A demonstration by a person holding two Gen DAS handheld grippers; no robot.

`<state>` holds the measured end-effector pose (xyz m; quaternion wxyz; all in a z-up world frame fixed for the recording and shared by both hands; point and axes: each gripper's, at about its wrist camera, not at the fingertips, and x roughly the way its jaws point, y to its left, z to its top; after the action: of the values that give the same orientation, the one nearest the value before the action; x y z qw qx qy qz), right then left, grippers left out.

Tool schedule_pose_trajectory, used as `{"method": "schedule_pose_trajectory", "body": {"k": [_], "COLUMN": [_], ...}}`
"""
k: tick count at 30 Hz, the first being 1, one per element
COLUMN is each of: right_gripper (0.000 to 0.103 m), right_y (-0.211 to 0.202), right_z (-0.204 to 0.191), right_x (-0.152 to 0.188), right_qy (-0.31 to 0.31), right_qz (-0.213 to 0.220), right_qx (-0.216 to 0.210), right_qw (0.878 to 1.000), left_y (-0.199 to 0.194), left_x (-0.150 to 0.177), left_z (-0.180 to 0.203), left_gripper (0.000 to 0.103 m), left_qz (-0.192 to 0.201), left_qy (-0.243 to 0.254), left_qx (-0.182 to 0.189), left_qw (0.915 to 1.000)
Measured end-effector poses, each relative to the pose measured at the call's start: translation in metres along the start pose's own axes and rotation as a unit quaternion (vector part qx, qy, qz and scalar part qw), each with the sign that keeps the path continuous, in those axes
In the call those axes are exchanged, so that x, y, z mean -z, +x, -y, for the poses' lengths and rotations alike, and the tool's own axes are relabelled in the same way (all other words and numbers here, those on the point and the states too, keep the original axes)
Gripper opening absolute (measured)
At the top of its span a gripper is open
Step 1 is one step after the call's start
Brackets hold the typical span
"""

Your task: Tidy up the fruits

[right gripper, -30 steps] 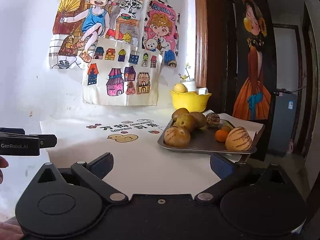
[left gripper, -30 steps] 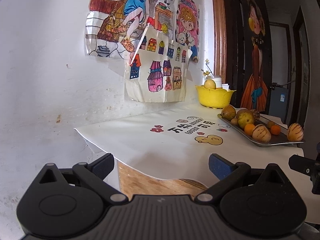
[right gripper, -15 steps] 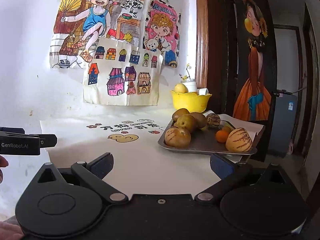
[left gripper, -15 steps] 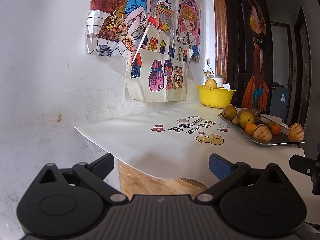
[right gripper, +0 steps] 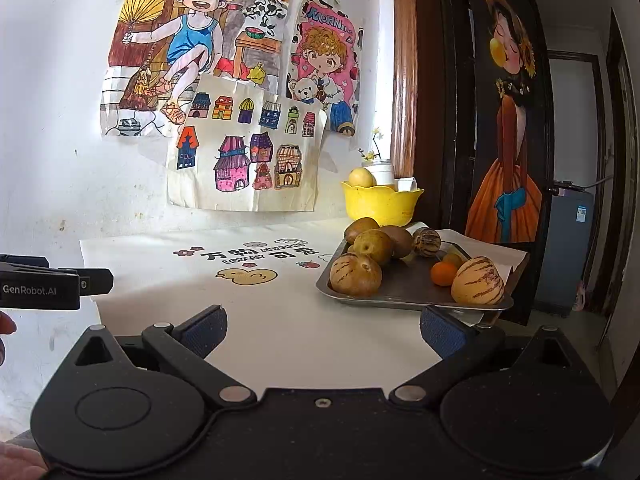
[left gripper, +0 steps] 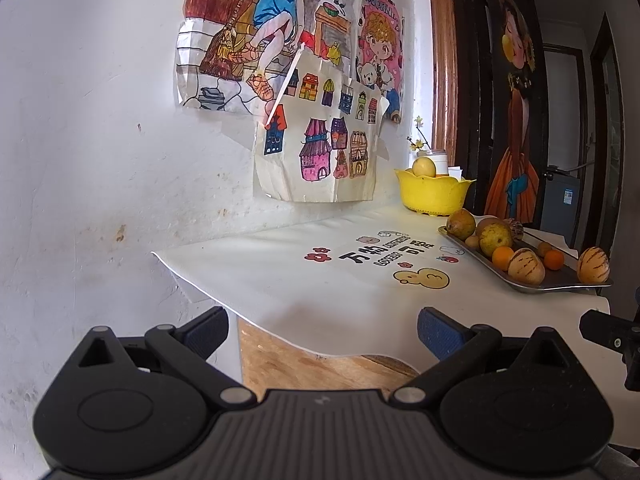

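1. Left gripper [left gripper: 322,330]: jaws spread wide, nothing held; it hovers over the near edge of the table [left gripper: 280,280].
2. Right gripper [right gripper: 322,328]: jaws spread wide, nothing held; it hovers above the white table cover.
3. Metal tray [right gripper: 404,294]: ahead and to the right of the right gripper, far right of the left one. It carries two striped melons [right gripper: 355,274], brownish pears [right gripper: 374,245], kiwis and small oranges [right gripper: 443,273].
4. Yellow bowl [right gripper: 380,204]: beyond the tray, against the wall, one pale round fruit [right gripper: 361,178] inside.
5. Coloured drawings [right gripper: 248,160]: on the wall ahead.
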<state>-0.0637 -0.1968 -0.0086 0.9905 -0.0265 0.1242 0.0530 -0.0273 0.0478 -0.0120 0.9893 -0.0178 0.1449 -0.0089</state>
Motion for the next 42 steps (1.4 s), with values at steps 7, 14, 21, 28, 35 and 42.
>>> {"method": "schedule_pose_trajectory", "body": {"k": [7, 14, 21, 28, 35, 42], "right_gripper": [0.103, 0.103, 0.103, 0.103, 0.103, 0.103], "right_y": [-0.0001, -0.0002, -0.0002, -0.0005, -0.0008, -0.0011], "right_z": [0.0001, -0.0004, -0.0004, -0.0007, -0.0005, -0.001], "right_x": [-0.0001, -0.0003, -0.0003, -0.0004, -0.0005, -0.0009], "right_qy": [0.0, -0.001, -0.001, -0.001, -0.002, -0.003], "right_qz": [0.0, 0.0, 0.0, 0.001, 0.001, 0.002], "right_qx": [-0.001, 0.0, -0.001, -0.001, -0.001, -0.002], "right_qw": [1.0, 1.0, 1.0, 1.0, 1.0, 1.0], "left_y": [-0.0001, -0.0002, -0.0005, -0.001, -0.0012, -0.0013], "left_x": [0.0002, 0.0018, 0.0015, 0.0016, 0.0016, 0.0018], "left_z": [-0.0004, -0.0003, -0.0002, -0.0004, -0.0007, -0.001], "left_gripper": [0.103, 0.103, 0.103, 0.103, 0.103, 0.103], "left_qz": [-0.001, -0.003, -0.003, -0.003, -0.003, -0.003], "left_qy": [-0.001, -0.003, -0.003, -0.003, -0.003, -0.003], "left_qx": [0.0, -0.004, -0.004, -0.004, -0.005, -0.004], "left_qw": [1.0, 1.0, 1.0, 1.0, 1.0, 1.0]}}
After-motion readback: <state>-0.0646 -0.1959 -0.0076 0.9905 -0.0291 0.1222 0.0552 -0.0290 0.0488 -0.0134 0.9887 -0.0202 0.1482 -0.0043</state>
